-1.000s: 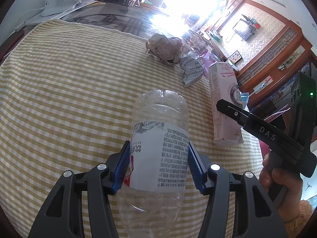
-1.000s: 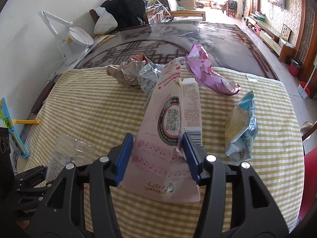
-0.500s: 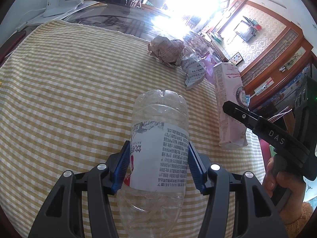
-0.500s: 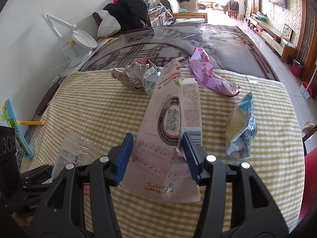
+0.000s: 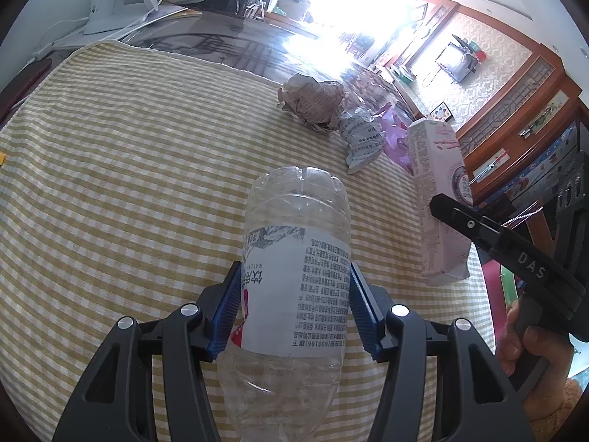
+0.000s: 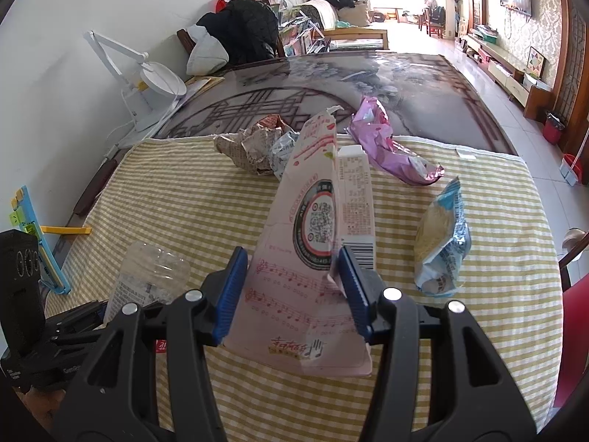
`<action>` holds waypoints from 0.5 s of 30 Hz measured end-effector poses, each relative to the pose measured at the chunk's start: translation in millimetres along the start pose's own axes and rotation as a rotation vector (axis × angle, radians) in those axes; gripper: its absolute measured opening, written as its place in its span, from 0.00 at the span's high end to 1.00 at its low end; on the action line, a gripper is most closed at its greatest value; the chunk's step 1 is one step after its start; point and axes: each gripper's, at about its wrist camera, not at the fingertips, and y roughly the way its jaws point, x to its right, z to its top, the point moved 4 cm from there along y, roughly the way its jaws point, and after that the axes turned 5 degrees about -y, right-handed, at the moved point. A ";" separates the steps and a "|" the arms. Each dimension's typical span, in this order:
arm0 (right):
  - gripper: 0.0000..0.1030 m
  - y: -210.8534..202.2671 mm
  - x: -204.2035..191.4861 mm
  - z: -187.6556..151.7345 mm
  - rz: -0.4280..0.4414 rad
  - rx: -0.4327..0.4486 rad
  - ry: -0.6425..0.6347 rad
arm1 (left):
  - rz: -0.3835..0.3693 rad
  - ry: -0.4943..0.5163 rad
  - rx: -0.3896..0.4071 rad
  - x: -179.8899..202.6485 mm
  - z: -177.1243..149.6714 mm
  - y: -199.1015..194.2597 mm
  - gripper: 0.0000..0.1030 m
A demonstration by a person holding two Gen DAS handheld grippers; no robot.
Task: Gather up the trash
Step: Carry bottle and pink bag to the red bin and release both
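My left gripper (image 5: pixel 294 305) is shut on a clear plastic bottle (image 5: pixel 294 258) with a white label, held above the yellow checked tablecloth (image 5: pixel 129 169). My right gripper (image 6: pixel 291 291) is shut on a pink carton (image 6: pixel 313 243), also held above the cloth. The carton shows in the left wrist view (image 5: pixel 438 191), and the bottle in the right wrist view (image 6: pixel 151 276). On the cloth lie a crumpled newspaper ball (image 6: pixel 250 143), a grey crumpled wrapper (image 6: pixel 283 147), a purple foil bag (image 6: pixel 390 147) and a blue snack bag (image 6: pixel 441 243).
The cloth covers the near part of a dark glass-topped table (image 6: pixel 331 84). A white desk lamp (image 6: pixel 147 81) stands at the far left. A blue and yellow tool (image 6: pixel 33 235) sits at the left edge. A red chair (image 6: pixel 574 331) is at the right.
Both grippers have drifted slightly back and up with their loads. The carton has shifted right in the left wrist view. Both grips are unchanged.
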 end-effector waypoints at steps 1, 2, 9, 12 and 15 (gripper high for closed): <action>0.51 -1.8 0.3 -0.1 0.000 0.003 -0.002 | 0.001 0.000 0.000 0.2 -0.4 0.5 0.49; 0.51 -3.3 1.1 -0.1 0.001 0.006 -0.003 | 0.003 -0.001 0.000 -0.4 -0.2 0.8 0.49; 0.51 -21.8 4.3 -1.5 0.023 0.038 -0.001 | 0.005 -0.005 0.016 -0.9 1.7 -0.1 0.49; 0.51 -32.3 6.1 -1.8 0.024 0.058 -0.012 | -0.007 -0.012 0.037 -1.3 3.4 -5.3 0.49; 0.51 -43.0 11.9 -3.2 0.023 0.080 -0.007 | -0.007 -0.011 0.071 -1.4 5.1 -11.6 0.49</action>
